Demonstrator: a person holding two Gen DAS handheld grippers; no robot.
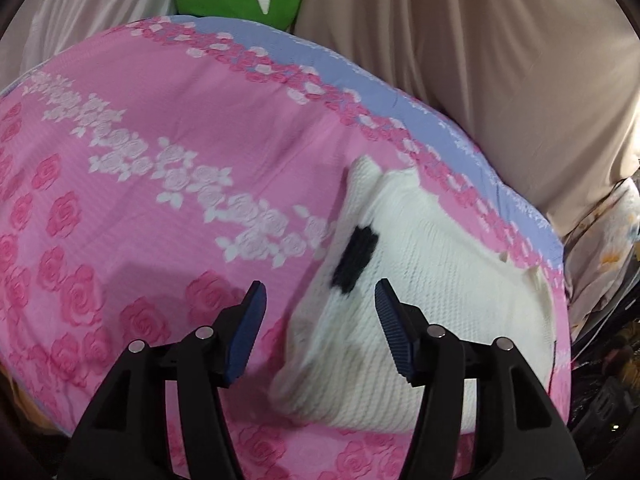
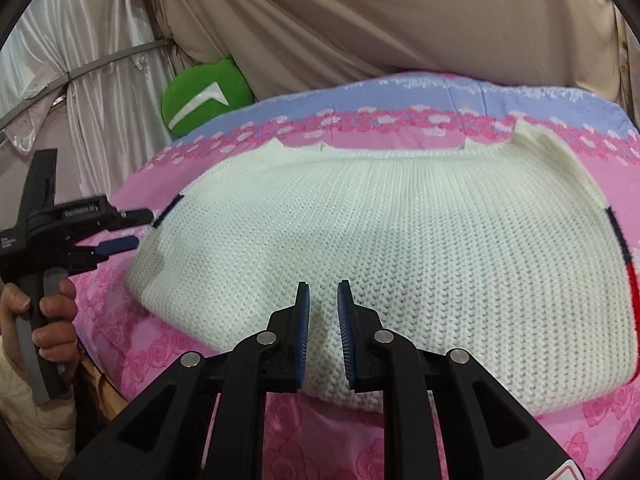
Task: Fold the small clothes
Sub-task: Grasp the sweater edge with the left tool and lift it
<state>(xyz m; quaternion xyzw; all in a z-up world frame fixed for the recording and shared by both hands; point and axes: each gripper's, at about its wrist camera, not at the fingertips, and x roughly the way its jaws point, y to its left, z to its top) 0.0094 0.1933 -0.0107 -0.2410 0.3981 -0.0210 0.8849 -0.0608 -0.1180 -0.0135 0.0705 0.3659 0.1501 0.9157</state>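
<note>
A white knit sweater (image 2: 400, 240) lies folded on a pink rose-patterned bedspread (image 2: 168, 352). It carries a black patch (image 1: 356, 258) near its left edge and a red and navy stripe (image 2: 630, 280) at its right edge. My right gripper (image 2: 324, 294) sits over the sweater's near hem, its blue pads close together with a ridge of knit pinched between them. My left gripper (image 1: 320, 292) stands open just off the sweater's (image 1: 432, 264) left edge with nothing between its fingers. It also shows from the side in the right wrist view, the left gripper (image 2: 138, 229) held by a hand (image 2: 48, 320).
A green plush cushion (image 2: 200, 96) leans at the bed's far left corner. Beige drapes (image 2: 380, 20) hang behind the bed and white satin fabric (image 2: 92, 32) hangs to the left. The bedspread has a blue border (image 1: 400, 92) along its far edge. Dark clutter (image 1: 608, 360) lies beyond the right side.
</note>
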